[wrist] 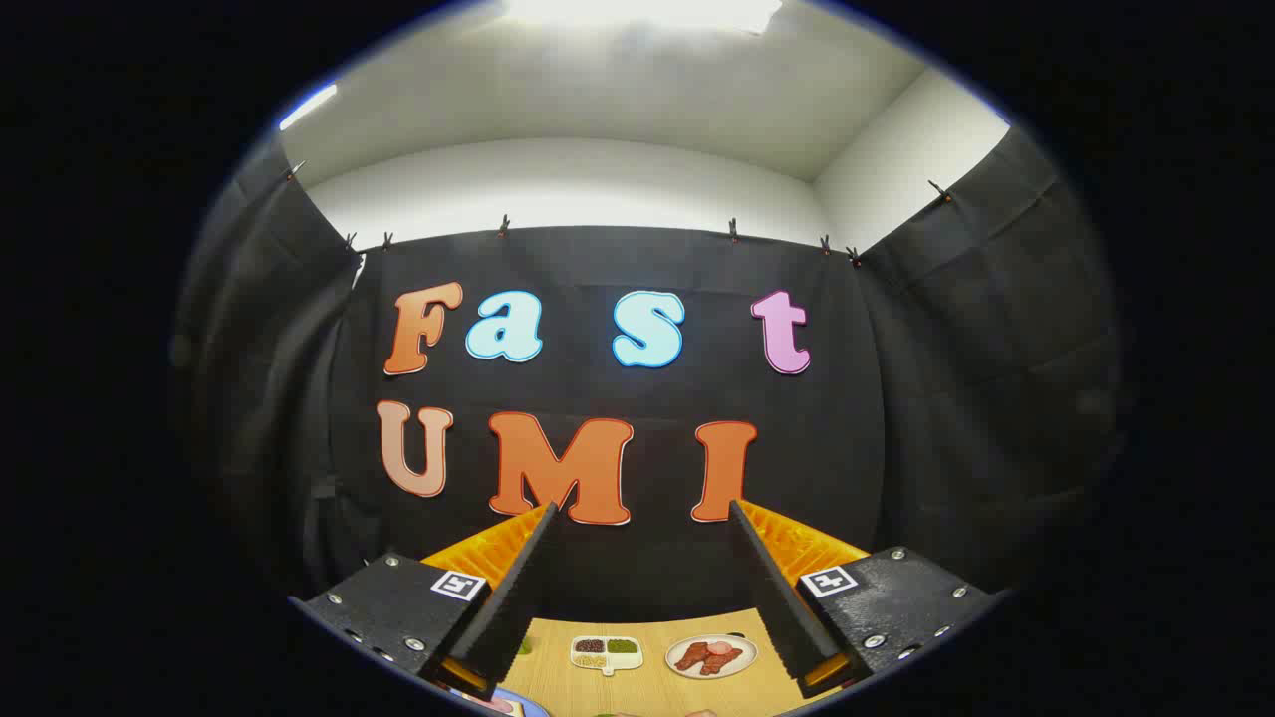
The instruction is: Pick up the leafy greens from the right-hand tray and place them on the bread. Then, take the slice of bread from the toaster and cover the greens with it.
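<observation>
Gripper (pixel 642 518) wide open, holding nothing, held high, facing wall; wooden table (pixel 647 687) low between fingers; small divided tray (pixel 607 652) with green bits and plate of meat (pixel 711 656) far ahead; greens, bread, toaster too hard to pick out; coming down blind could hit wrong dish.

One claw (pixel 637 518) with two fingers spread wide apart on nothing, one wooden worktop (pixel 647 692), one divided condiment tray (pixel 606 652), one plate of sausage (pixel 710 656), lower centre
</observation>
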